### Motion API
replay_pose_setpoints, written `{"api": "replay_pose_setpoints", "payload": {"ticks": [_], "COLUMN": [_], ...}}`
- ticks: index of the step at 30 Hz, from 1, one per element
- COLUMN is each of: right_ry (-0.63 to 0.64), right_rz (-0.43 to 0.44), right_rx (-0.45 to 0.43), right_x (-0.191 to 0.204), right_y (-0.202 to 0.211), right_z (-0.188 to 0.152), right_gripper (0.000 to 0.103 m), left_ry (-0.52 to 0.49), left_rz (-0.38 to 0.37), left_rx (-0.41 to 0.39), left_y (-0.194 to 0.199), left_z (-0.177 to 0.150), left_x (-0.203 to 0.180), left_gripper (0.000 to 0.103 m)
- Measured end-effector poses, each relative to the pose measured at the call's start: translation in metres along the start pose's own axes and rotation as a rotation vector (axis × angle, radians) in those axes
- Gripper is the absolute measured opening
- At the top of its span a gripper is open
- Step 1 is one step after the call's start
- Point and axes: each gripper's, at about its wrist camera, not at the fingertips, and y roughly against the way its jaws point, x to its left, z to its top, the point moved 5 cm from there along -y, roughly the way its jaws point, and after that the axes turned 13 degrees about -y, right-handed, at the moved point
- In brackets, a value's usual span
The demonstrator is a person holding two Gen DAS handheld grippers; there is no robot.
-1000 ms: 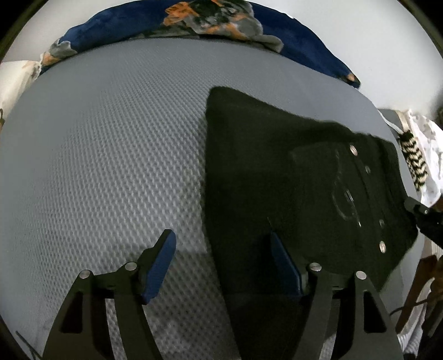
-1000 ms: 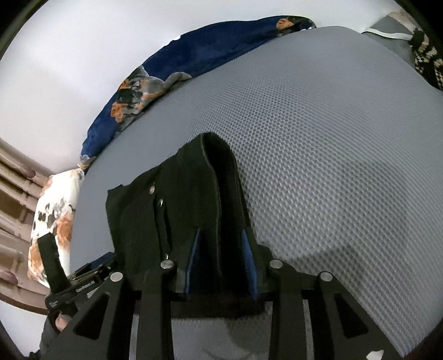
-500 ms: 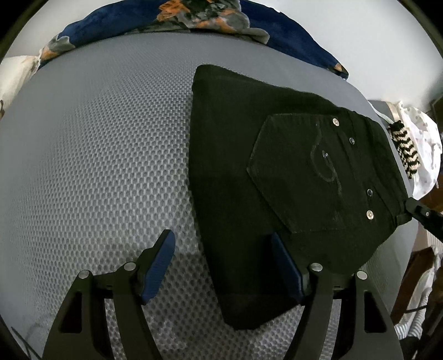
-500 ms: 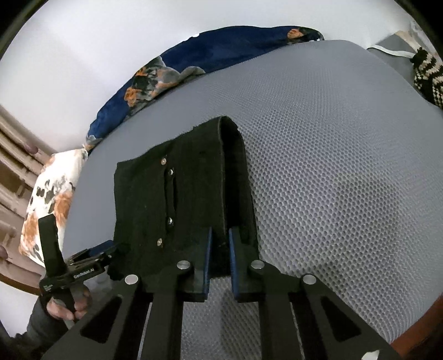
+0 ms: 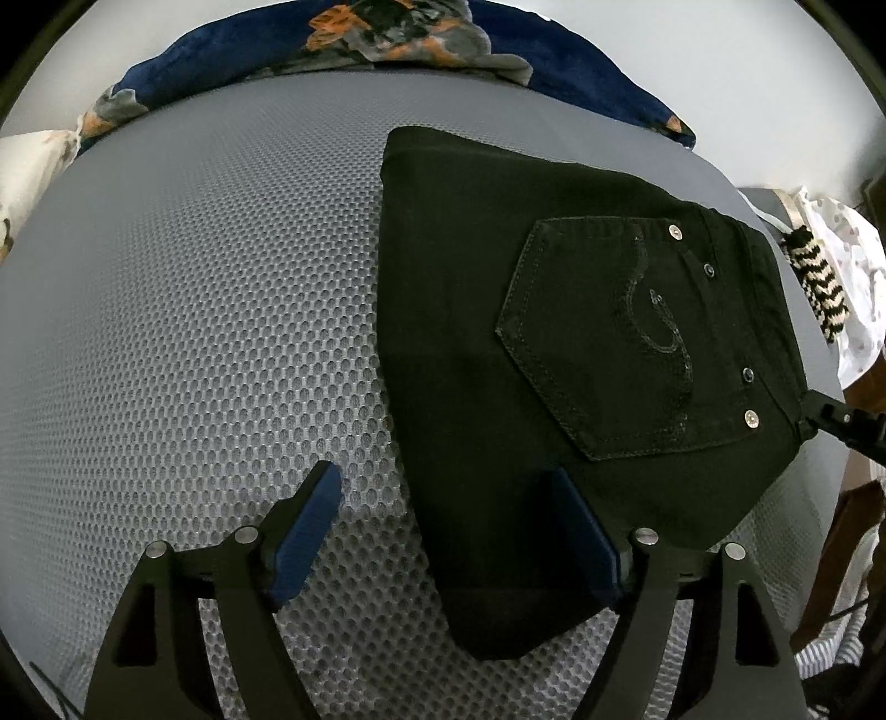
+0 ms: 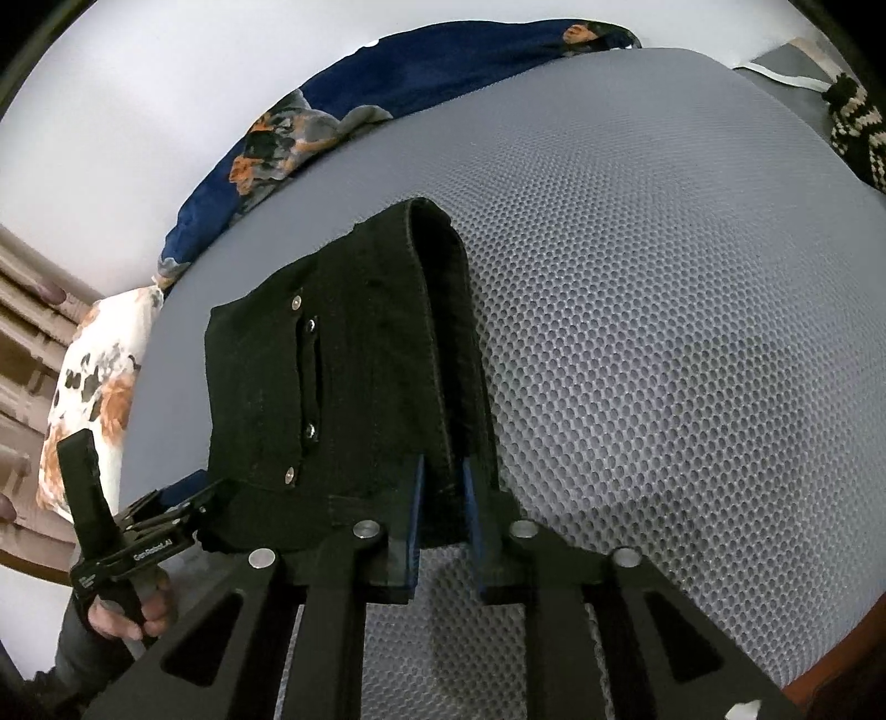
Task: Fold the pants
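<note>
Black pants [image 5: 470, 332] lie folded flat on the grey mesh mattress [image 5: 194, 304], with a back pocket facing up. My left gripper [image 5: 443, 473] hovers over their near corner. Its jaws are opening and its pads touch nothing. One left finger is over the bare mattress and the other over the cloth. In the right wrist view the pants [image 6: 360, 360] show a raised folded edge. My right gripper [image 6: 444, 465] holds that fold between its blue pads, and its jaws are opening slightly. A hand [image 6: 127, 609] holds the left gripper at the pants' corner.
A dark blue flowered blanket [image 5: 387, 33] is bunched along the mattress's far edge by the wall. A floral pillow [image 6: 94, 376] lies at one end. A black-and-cream knit item [image 5: 819, 282] lies at the other end. The wooden bed edge [image 6: 830, 664] runs close to me.
The pants have settled flat, so the pocket now shows clearly. My left gripper drew back along them and spread a little. The right jaws closed onto the fold, then eased slightly.
</note>
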Motion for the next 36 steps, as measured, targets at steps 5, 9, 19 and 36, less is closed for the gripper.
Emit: {"api": "replay_pose_setpoints", "payload": {"ticks": [5,9,19,36], "right_ry": [0.032,0.055,-0.017,-0.081], "right_rz": [-0.030,-0.041,0.108,0.375], "right_rx": [-0.003,0.005,0.108,0.298], "right_x": [0.002,0.004,-0.009,-0.013], "right_y": [0.000,-0.003,-0.023,-0.055], "right_z": [0.008,0.016,0.037,0.050], "right_gripper": [0.028,0.037,0.052,0.050], "left_ry": [-0.009,-0.005,0.104,0.253], "left_rz": [0.008,0.009,-0.166,-0.457], "left_rx": [0.004,0.006,0.022,-0.004], "left_y": [-0.003,-0.002,-0.003,-0.011], "left_z": [0.010,0.013,0.025,0.055], "left_x": [-0.003,0.001,0.036,0.076], "left_gripper": [0.079,0.079,0.079,0.079]}}
